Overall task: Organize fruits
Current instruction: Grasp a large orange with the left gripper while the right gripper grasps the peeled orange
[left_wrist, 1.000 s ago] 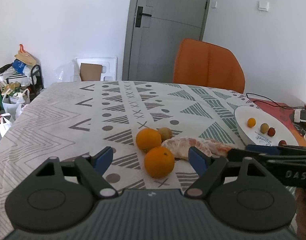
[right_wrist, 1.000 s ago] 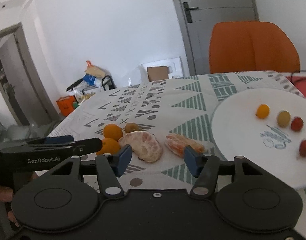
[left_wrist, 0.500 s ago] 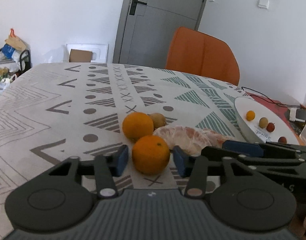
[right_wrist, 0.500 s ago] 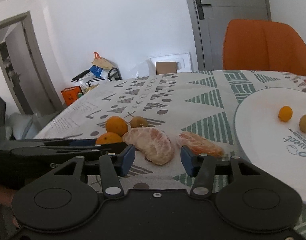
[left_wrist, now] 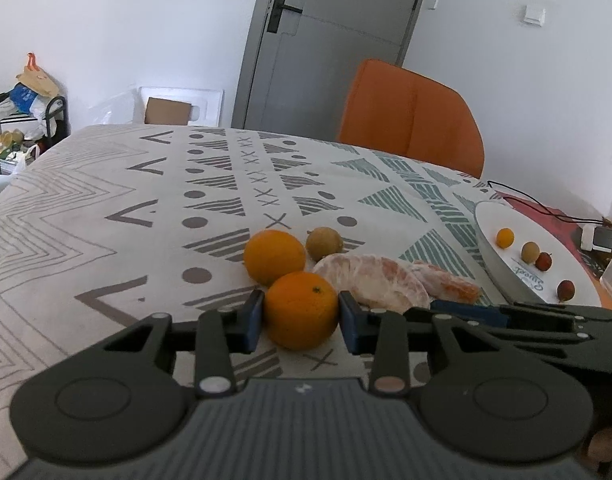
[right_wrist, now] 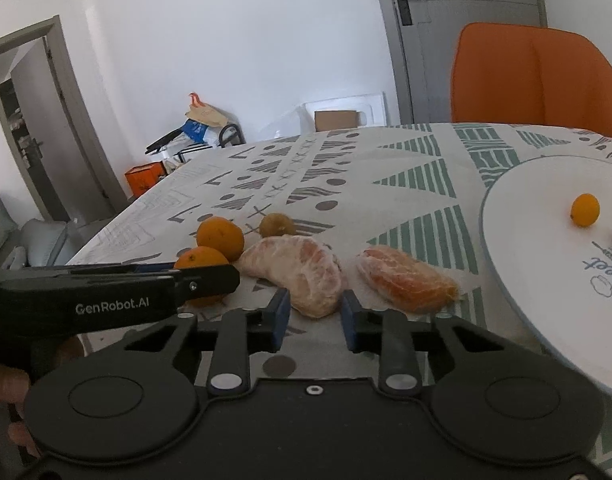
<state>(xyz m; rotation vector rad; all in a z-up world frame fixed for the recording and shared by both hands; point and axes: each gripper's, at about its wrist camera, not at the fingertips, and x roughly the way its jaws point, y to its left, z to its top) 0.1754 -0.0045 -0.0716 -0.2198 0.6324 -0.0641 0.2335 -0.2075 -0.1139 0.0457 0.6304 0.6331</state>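
On the patterned tablecloth lie two oranges, a brown kiwi-like fruit (left_wrist: 324, 243) and two peeled citrus pieces. My left gripper (left_wrist: 301, 317) is closing, its blue pads touching both sides of the near orange (left_wrist: 302, 300), which rests on the cloth. The second orange (left_wrist: 274, 256) sits just behind it. My right gripper (right_wrist: 315, 316) is closing too, with its pads against the near end of the larger peeled piece (right_wrist: 298, 268). To its right lies the smaller peeled piece (right_wrist: 406, 280). The white plate (right_wrist: 526, 280) at the right holds several small fruits.
An orange chair (left_wrist: 410, 120) stands at the table's far side before a grey door (left_wrist: 326, 40). A black cable (left_wrist: 538, 204) and small items lie beyond the plate. Bags and boxes (left_wrist: 22, 104) clutter the floor at far left. The two grippers sit side by side, close together.
Both grippers came forward and down onto the fruit. The left jaws narrowed from wide open onto the near orange; the right jaws narrowed onto the larger peeled piece.
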